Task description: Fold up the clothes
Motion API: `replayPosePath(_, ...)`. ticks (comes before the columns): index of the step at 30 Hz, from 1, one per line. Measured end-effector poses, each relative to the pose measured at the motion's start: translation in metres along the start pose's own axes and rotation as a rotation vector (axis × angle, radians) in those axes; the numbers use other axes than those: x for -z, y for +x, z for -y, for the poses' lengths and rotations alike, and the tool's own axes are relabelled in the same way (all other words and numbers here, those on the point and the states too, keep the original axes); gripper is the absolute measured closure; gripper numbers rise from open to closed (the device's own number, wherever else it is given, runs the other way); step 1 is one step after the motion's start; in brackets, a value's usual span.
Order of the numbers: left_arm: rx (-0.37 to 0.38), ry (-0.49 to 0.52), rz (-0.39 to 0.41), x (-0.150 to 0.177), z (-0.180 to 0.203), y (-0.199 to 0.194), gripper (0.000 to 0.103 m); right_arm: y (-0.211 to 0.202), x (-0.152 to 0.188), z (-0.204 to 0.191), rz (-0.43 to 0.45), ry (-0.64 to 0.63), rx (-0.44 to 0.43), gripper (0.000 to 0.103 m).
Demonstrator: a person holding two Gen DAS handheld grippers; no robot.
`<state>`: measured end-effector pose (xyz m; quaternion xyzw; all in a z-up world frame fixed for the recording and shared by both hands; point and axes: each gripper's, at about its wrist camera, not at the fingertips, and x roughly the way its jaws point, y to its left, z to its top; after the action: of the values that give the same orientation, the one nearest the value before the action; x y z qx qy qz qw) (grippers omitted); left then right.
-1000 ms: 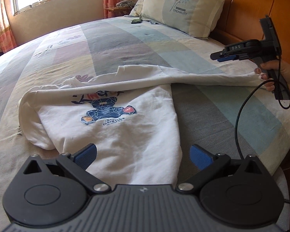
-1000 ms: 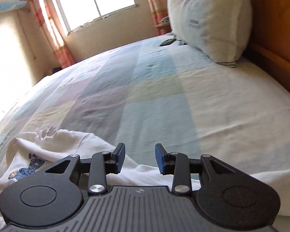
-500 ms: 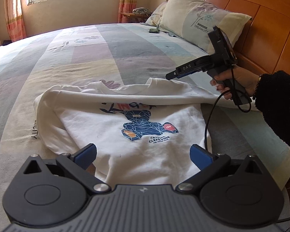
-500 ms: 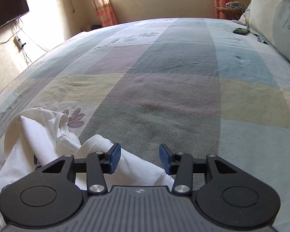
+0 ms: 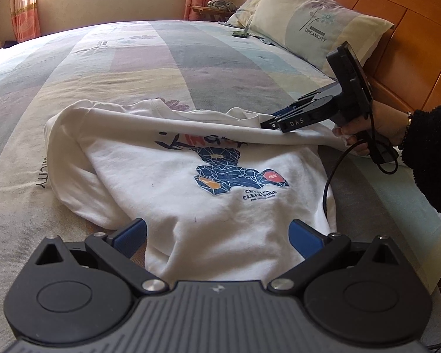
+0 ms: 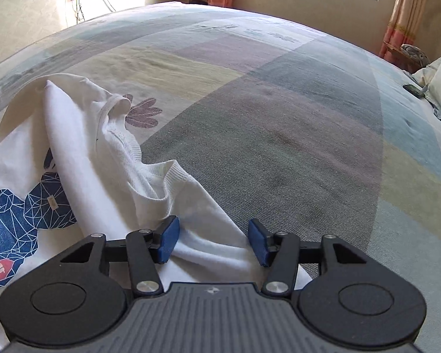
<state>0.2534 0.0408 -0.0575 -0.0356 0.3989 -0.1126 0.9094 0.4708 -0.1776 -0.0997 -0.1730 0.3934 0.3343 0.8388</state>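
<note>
While the white T-shirt point(image 5: 220, 182) lies print-up on the bed point(image 5: 167, 67), 1 sleeve drawn across its chest, the right gripper point(image 6: 213, 239) straddles that sleeve, jaws apart (nothing pinched). The left gripper point(image 5: 217, 236) gapes wide over the hem. A sleeve fold seems in hand; next, smoothing flat.

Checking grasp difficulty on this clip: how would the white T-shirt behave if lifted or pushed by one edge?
The white T-shirt looks floppy: it drapes in soft folds over the bedspread, so a lifted edge would probably sag. Pushed, it would likely bunch rather than slide whole. It seems light and unbreakable. The right gripper stands open over its fabric.
</note>
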Motion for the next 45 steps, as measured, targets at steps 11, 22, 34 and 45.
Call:
replayPosePath(11,0.009,-0.017,0.018,0.001,-0.005,-0.004,0.001,0.002,-0.030,-0.002,0.078,-0.024,0.181,0.090)
replayPosePath(22,0.010,-0.039,0.007,-0.006,-0.032,-0.011,0.001,0.010,-0.063,0.020,0.153,0.107,0.270,0.076)
replayPosePath(34,0.011,0.027,0.102,-0.062,-0.071,-0.003,0.001,0.035,-0.126,-0.048,0.101,-0.026,0.016,0.083)
replayPosePath(45,0.091,0.020,0.145,-0.056,-0.085,0.017,0.001,0.105,-0.159,-0.085,0.024,-0.083,-0.066,0.083)
